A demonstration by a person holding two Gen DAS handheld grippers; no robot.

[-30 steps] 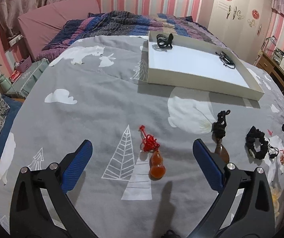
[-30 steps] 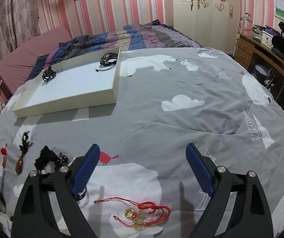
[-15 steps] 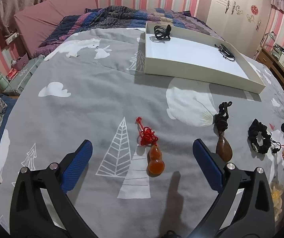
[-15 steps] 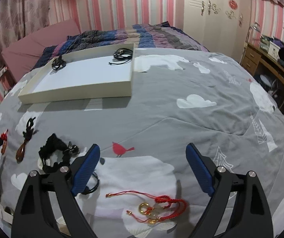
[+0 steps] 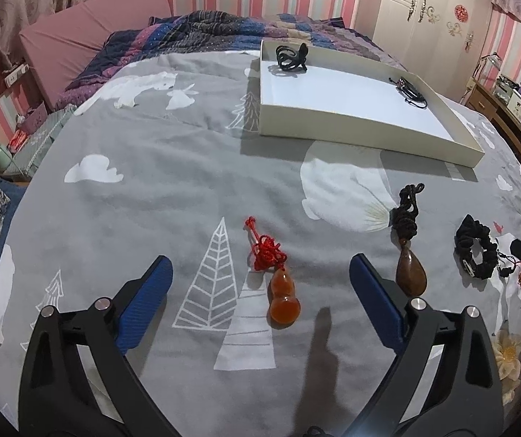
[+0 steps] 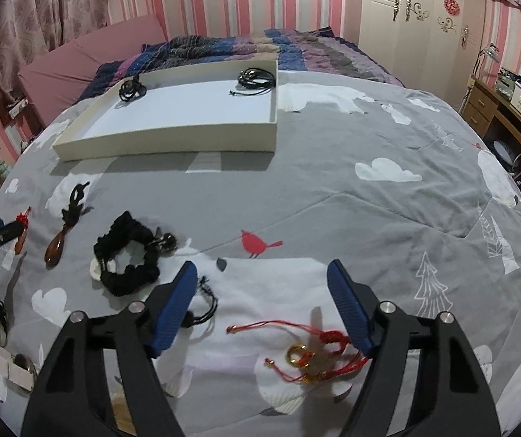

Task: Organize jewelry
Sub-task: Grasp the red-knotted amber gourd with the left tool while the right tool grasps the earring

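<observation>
Two black corded pieces already lie in the white tray point(image 5: 351, 123), upper centre of frame. Left tool point(image 5: 260, 284) open over the orange gourd pendant point(image 5: 284, 300); right tool point(image 6: 262, 291) open, empty, above the red bracelet point(image 6: 318, 353). Most jewelry remains on the bed point(image 5: 151, 189).

Even indoor light, soft shadows beneath the tray point(image 5: 351, 133), strong fisheye bending and dark corner vignetting, slight edge blur.
</observation>
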